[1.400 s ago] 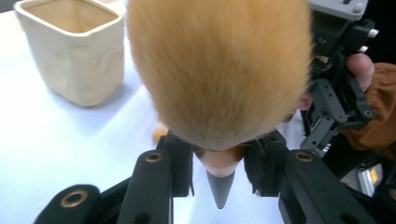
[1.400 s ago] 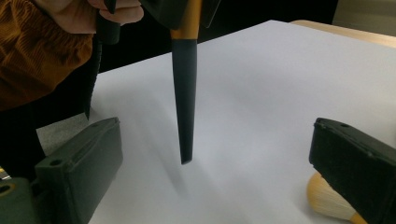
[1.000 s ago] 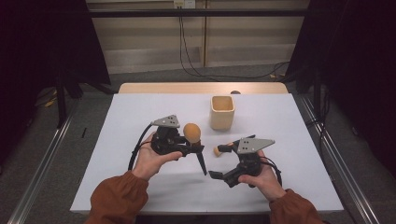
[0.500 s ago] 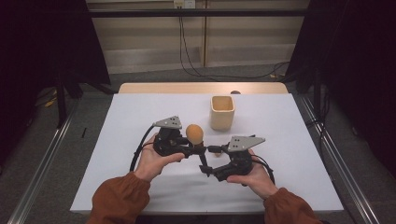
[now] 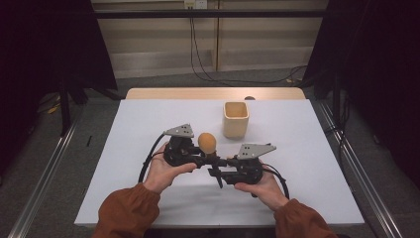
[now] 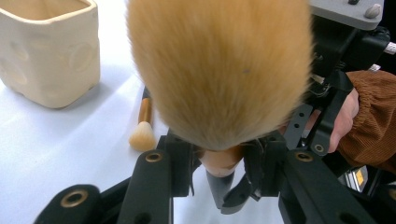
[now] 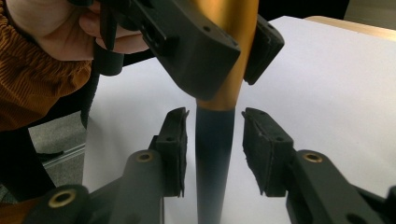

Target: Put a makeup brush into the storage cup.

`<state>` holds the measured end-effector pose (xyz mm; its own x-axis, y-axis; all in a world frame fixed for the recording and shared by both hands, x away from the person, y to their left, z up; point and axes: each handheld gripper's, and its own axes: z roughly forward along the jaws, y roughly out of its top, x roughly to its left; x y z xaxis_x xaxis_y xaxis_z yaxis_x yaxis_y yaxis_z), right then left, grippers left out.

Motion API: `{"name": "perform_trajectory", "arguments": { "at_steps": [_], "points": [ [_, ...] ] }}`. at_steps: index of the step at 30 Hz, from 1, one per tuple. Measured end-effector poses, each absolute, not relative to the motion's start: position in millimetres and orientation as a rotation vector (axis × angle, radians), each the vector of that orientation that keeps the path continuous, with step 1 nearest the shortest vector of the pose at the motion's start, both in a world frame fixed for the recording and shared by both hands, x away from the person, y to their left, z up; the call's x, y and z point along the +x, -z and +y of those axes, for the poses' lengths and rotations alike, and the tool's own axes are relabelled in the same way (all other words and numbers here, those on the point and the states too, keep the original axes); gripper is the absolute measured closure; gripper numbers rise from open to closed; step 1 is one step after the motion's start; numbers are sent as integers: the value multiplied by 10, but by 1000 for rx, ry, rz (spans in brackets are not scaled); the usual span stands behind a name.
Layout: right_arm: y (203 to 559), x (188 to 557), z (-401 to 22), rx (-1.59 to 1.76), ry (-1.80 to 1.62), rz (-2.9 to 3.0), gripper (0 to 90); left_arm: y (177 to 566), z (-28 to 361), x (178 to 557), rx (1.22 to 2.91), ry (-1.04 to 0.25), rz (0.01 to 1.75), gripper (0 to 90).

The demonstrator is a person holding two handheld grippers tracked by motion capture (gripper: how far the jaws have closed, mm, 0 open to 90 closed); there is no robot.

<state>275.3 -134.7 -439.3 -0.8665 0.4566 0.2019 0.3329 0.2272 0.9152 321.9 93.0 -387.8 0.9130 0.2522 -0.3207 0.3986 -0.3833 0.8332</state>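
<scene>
A big makeup brush with a fluffy orange head (image 5: pixel 207 143) (image 6: pixel 219 70), gold ferrule (image 7: pixel 224 46) and black handle (image 7: pixel 212 163) is held above the white table. My left gripper (image 5: pixel 210 157) (image 6: pixel 219 163) is shut on the ferrule, brush head up. My right gripper (image 5: pixel 217 171) (image 7: pixel 214 144) comes in from the right, its jaws on either side of the black handle. They have just been closing, and a narrow gap still shows at each pad, so the gripper is open. A hand holds each gripper.
A cream square cup (image 5: pixel 235 119) (image 6: pixel 49 51) stands upright behind the grippers. A small brush (image 6: pixel 142 126) with a gold handle lies on the table (image 5: pixel 297 129) between cup and grippers. Metal rails run along both table sides.
My right gripper has moved left to the left gripper and narrowed its jaws around the brush handle. The left gripper and its brush have stayed put.
</scene>
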Motion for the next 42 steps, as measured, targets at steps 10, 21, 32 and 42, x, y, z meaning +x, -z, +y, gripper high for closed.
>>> {"name": "perform_trajectory", "arguments": {
  "at_steps": [10, 21, 32, 42],
  "points": [
    [4385, 2762, -1366, 793, -1751, 2362, 718, 3908, 912, 3223, 1991, 173, 471, 658],
    [4385, 2768, -1370, 800, -1742, 2371, 745, 3939, 912, 3230, 1972, 167, 479, 654],
    [4360, 2775, -1405, 804, -1741, 2355, 747, 3943, 898, 3213, 1941, 154, 475, 496],
    [4331, 2784, -1484, 821, -1740, 2325, 747, 3939, 952, 3197, 1914, 113, 496, 300]
  ]
}}
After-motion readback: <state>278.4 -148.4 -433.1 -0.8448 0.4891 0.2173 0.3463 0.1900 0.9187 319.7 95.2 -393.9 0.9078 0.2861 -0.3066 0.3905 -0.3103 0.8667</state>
